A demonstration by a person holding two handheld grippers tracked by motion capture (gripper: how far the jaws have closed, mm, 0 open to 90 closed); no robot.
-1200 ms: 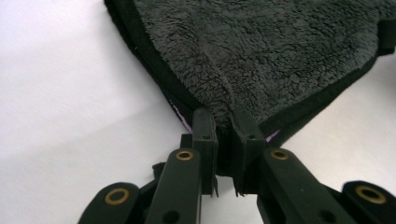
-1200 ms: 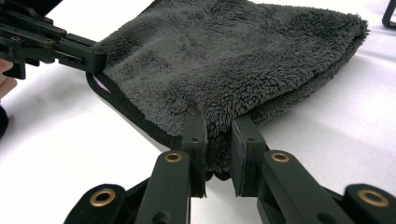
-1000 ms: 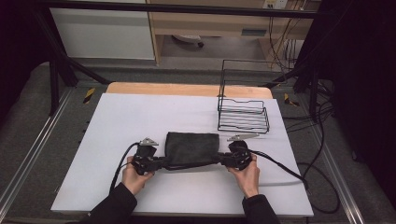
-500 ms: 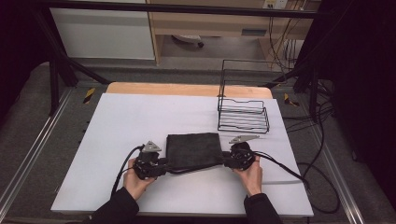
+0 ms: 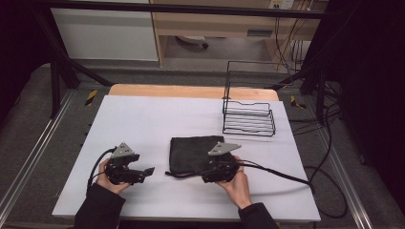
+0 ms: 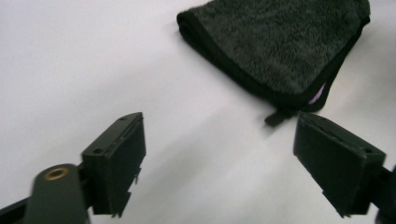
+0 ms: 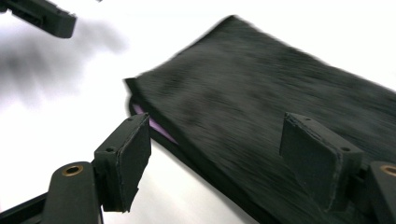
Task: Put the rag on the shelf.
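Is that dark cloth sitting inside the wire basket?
No, the dark cloth lies folded flat on the white table, apart from the wire basket, which stands farther back.

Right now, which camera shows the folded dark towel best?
The high view: the whole towel lies flat on the white table. The left gripper view catches one corner and a bound edge; the right gripper view is close up and blurred, cutting off the far side.

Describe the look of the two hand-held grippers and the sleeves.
Both the left gripper and the right gripper are black, each topped by a grey three-cornered plate and trailing a black cable. Their jaws carry flat, rectangular black pads. The person's sleeves are dark.
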